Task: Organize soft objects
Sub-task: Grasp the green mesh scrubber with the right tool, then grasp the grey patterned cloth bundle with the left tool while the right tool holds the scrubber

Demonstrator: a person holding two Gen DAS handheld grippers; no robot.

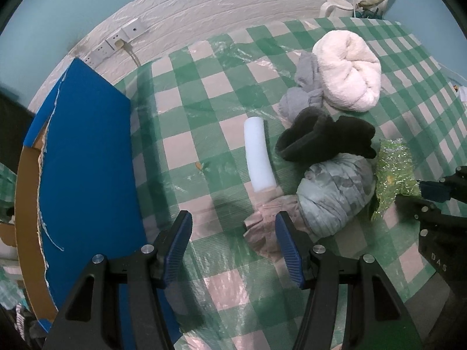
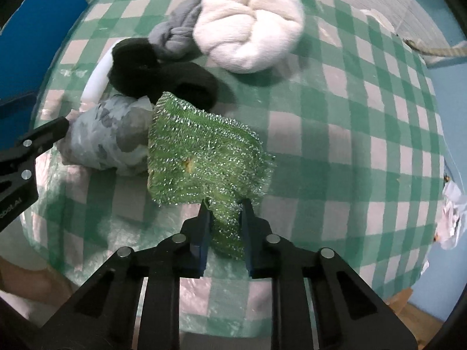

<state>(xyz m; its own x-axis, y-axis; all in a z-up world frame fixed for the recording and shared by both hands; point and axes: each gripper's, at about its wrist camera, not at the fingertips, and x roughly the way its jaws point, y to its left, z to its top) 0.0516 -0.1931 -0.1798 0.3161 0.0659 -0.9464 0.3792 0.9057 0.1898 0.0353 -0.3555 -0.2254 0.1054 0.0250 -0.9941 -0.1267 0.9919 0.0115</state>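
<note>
My right gripper (image 2: 224, 207) is shut on the near edge of a green glittery scrub cloth (image 2: 201, 151), also seen in the left wrist view (image 1: 394, 169). Beside it lie a grey-blue bundle (image 2: 108, 140), a black sock roll (image 2: 157, 75), a grey cloth (image 2: 178, 35), a white towel roll (image 2: 248, 20) and a white foam tube (image 1: 259, 157). My left gripper (image 1: 233, 233) is open and empty above the checked tablecloth (image 1: 204, 93), its right finger next to a pink cloth (image 1: 262, 227) tucked under the bundle (image 1: 335, 192).
A blue box (image 1: 84, 160) with a cardboard rim stands at the left. A white brick-pattern wall with sockets (image 1: 116, 40) runs behind the table. A white jug (image 1: 335, 5) sits at the far corner. Crumpled paper (image 2: 452, 218) lies at the right edge.
</note>
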